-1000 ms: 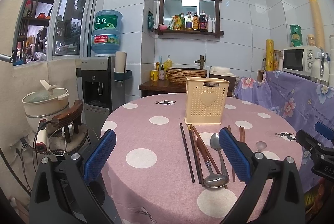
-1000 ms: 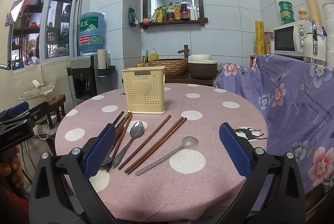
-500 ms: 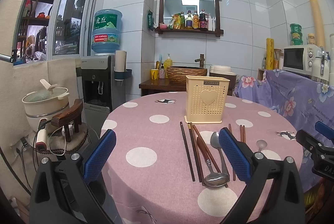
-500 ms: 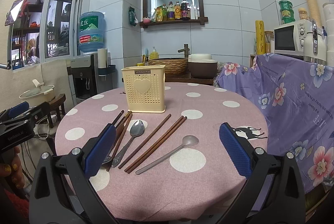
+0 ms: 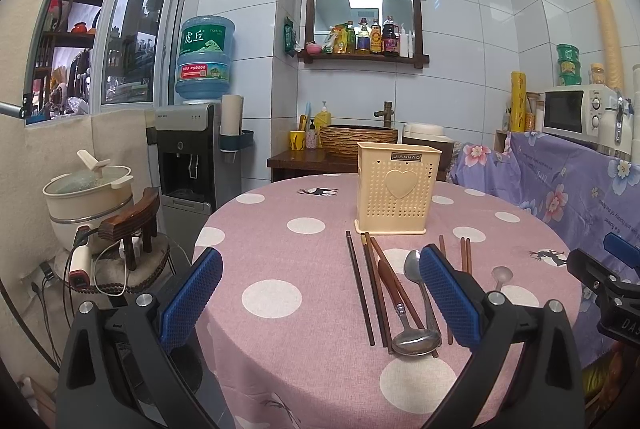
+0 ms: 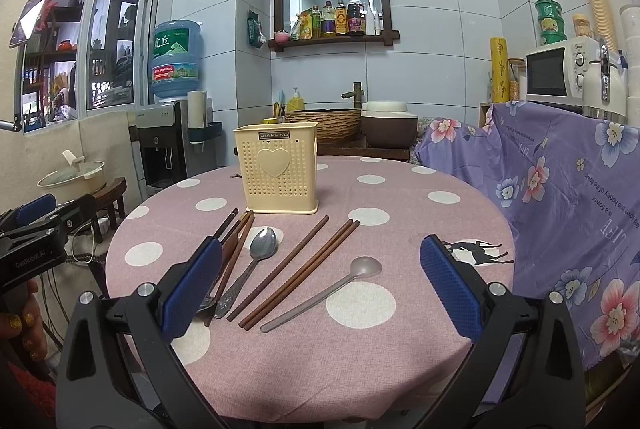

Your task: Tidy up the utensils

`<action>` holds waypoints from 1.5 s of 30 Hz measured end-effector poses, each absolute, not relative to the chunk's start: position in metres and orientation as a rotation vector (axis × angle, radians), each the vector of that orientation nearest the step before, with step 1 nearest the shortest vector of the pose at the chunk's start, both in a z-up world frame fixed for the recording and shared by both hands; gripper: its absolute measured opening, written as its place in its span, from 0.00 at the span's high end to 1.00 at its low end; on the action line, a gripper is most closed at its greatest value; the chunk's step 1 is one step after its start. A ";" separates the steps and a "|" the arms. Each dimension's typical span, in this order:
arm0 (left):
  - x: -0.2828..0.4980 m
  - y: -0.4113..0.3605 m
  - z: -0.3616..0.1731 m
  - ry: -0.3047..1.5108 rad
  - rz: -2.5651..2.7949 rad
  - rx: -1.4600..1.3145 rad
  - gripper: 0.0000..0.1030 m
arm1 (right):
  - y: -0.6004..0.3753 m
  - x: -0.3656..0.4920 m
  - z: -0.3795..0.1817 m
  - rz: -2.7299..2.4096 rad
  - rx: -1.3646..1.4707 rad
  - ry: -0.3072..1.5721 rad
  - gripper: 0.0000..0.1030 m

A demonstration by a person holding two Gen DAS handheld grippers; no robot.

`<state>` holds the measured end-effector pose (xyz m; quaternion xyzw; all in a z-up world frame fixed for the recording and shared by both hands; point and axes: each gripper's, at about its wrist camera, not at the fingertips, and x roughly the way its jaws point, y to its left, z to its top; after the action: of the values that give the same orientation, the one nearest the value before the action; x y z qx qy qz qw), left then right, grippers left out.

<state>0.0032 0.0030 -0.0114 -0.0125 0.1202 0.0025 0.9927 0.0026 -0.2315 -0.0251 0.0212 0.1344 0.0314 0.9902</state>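
Note:
A cream perforated utensil holder (image 5: 395,189) (image 6: 280,173) with a heart on its front stands upright on the round pink polka-dot table (image 5: 280,269) (image 6: 400,349). In front of it lie brown chopsticks (image 6: 298,271) (image 5: 370,289), a dark chopstick (image 5: 359,289), a metal spoon (image 6: 252,265) (image 5: 418,293), a ladle-like spoon (image 5: 414,339) and a translucent plastic spoon (image 6: 326,293) (image 5: 500,275). My left gripper (image 5: 320,301) hovers open at the table's near left edge. My right gripper (image 6: 320,289) is open above the near edge, with nothing between its fingers.
A water dispenser (image 5: 192,149) and a stool with a cream pot (image 5: 88,197) stand left of the table. A purple floral cloth (image 6: 560,209) covers furniture on the right, under a microwave (image 6: 560,77). A woven basin (image 6: 324,119) sits behind.

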 end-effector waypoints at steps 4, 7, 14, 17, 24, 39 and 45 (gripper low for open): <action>0.004 0.003 -0.011 0.243 0.005 -0.025 0.05 | -0.232 0.004 -0.025 0.061 0.040 0.272 0.05; 0.003 0.003 -0.011 0.244 0.005 -0.025 0.05 | -0.232 0.003 -0.026 0.061 0.041 0.271 0.05; 0.004 0.004 -0.013 0.244 0.005 -0.026 0.05 | -0.230 0.005 -0.030 0.060 0.040 0.278 0.05; 0.002 0.005 -0.016 0.246 0.004 -0.025 0.05 | -0.229 0.005 -0.031 0.060 0.040 0.279 0.05; 0.002 0.007 -0.018 0.250 0.005 -0.027 0.05 | -0.229 0.006 -0.034 0.061 0.039 0.296 0.05; 0.049 0.016 -0.043 0.458 -0.005 -0.011 0.05 | -0.252 0.058 -0.062 0.037 0.054 0.487 0.05; 0.080 0.011 -0.040 0.525 -0.036 0.016 0.05 | -0.270 0.097 -0.073 -0.014 0.097 0.623 0.06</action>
<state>0.0795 0.0110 -0.0402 0.0081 0.2594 -0.0178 0.9656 0.0966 -0.2697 -0.0730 0.0478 0.3065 -0.0067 0.9507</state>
